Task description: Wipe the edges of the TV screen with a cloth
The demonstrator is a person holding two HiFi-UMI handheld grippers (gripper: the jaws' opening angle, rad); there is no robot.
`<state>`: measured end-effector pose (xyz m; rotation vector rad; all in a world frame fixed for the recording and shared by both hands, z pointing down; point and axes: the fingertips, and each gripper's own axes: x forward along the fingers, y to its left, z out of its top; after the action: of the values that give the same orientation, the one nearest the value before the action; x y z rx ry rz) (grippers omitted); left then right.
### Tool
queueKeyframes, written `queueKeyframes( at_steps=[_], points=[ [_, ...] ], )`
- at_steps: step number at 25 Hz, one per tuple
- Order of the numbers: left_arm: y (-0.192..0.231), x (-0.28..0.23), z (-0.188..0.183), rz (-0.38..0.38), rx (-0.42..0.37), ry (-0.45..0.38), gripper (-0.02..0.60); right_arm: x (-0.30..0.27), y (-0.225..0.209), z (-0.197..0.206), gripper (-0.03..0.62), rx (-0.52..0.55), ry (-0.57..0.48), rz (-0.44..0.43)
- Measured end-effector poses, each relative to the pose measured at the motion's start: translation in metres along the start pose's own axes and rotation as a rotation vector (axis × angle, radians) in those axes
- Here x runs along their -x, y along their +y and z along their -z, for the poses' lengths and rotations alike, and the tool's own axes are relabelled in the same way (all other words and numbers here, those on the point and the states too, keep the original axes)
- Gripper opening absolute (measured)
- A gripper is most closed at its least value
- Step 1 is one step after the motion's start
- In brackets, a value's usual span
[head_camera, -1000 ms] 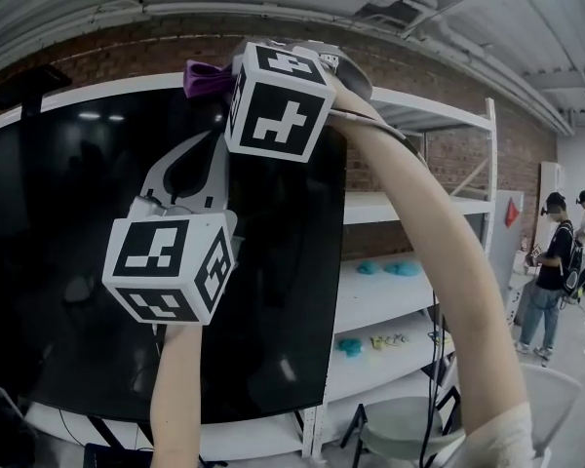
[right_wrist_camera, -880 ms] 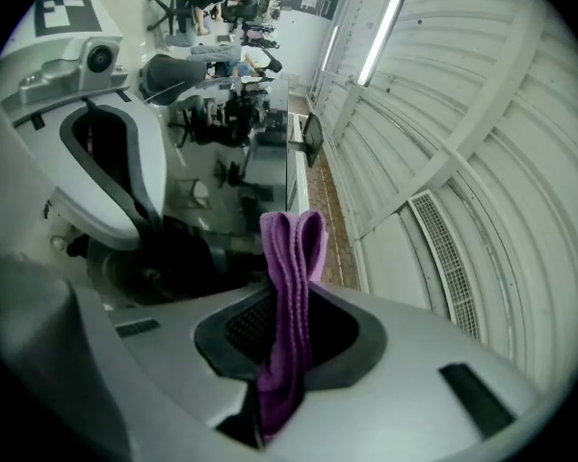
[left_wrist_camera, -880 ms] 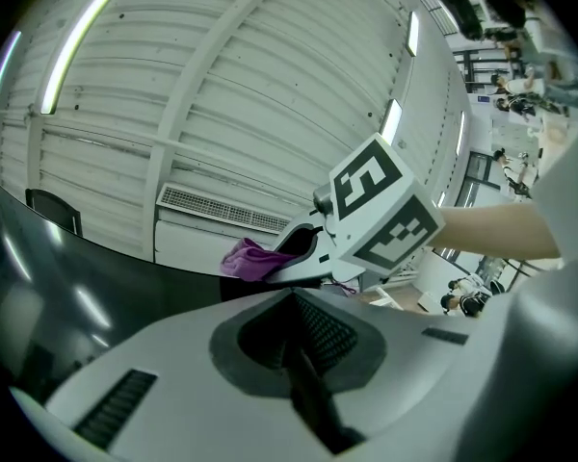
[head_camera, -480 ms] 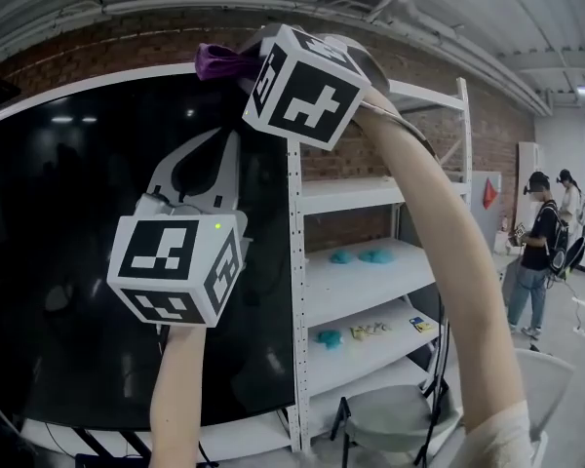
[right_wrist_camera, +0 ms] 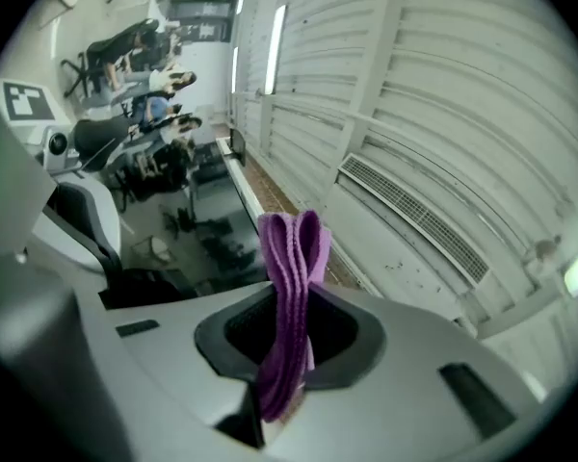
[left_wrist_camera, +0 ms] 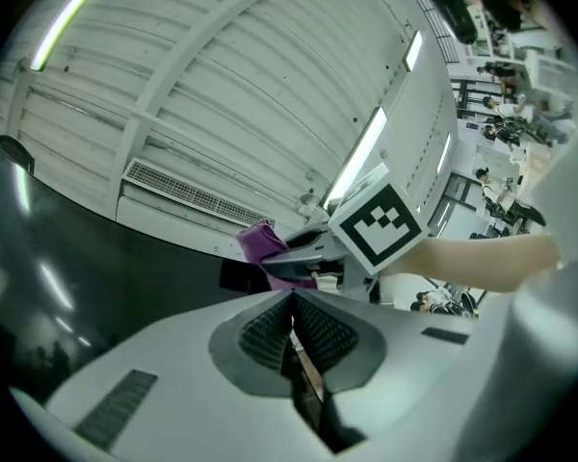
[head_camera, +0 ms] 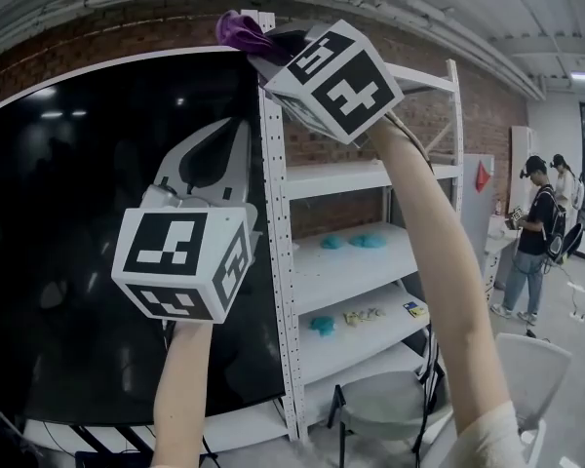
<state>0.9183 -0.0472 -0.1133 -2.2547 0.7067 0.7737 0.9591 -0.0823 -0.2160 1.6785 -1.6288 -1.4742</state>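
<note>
Head view: my right tool [head_camera: 271,49] holds a crumpled purple cloth [head_camera: 240,31] at the top right corner of the glossy black TV screen [head_camera: 78,261]. My left tool [head_camera: 232,136] hovers in front of that screen, below the cloth.

Left gripper view: its ribbed pads [left_wrist_camera: 268,333] meet, with nothing between them.

Right gripper view: the jaws clamp the folded, ribbed cloth.

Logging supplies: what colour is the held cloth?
The cloth is purple, clearest in the right gripper view.

Right gripper [right_wrist_camera: 287,346]: my jaws are clamped on a folded purple cloth [right_wrist_camera: 291,253] that rises toward 12 o'clock. A dark TV screen [right_wrist_camera: 197,224] lies at 10 o'clock, its top edge beside the cloth; contact undetermined. A ribbed ceiling [right_wrist_camera: 443,114] fills 2 o'clock.
</note>
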Motion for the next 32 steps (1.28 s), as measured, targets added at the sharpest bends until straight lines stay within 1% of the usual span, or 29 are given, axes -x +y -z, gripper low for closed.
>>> queueKeyframes(
  at_steps=[3,5,9,12,17,20,23,27,30,32],
  points=[
    [-0.007,0.001,0.006,-0.012,-0.085,0.019,0.014,0.007,0.002,0.013,0.063,-0.185,-0.092,-0.007],
    [-0.013,0.001,0.005,-0.005,-0.108,0.017,0.014,0.012,0.007,0.018,0.063,-0.284,-0.153,-0.010],
    [-0.017,0.004,0.009,0.007,-0.079,0.017,0.014,0.019,0.021,0.027,0.063,-0.424,-0.231,-0.015],
    [-0.018,0.009,0.020,0.009,-0.051,0.031,0.014,0.024,0.036,0.037,0.063,-0.495,-0.257,-0.034],
    [-0.022,0.020,0.052,0.011,0.022,0.078,0.014,0.035,0.067,0.054,0.063,-0.562,-0.267,-0.053],
    [-0.028,0.030,0.062,0.022,0.066,0.089,0.014,0.043,0.089,0.063,0.063,-0.553,-0.251,-0.070],
    [-0.033,0.042,0.067,0.029,0.092,0.093,0.014,0.051,0.113,0.074,0.063,-0.547,-0.228,-0.079],
    [-0.038,0.061,0.079,0.016,0.127,0.109,0.014,0.061,0.144,0.089,0.063,-0.568,-0.209,-0.069],
    [-0.046,0.071,0.096,0.012,0.144,0.142,0.014,0.072,0.161,0.100,0.063,-0.588,-0.198,-0.056],
    [-0.051,0.078,0.109,0.012,0.164,0.164,0.014,0.079,0.174,0.107,0.063,-0.592,-0.178,-0.065]
  ],
)
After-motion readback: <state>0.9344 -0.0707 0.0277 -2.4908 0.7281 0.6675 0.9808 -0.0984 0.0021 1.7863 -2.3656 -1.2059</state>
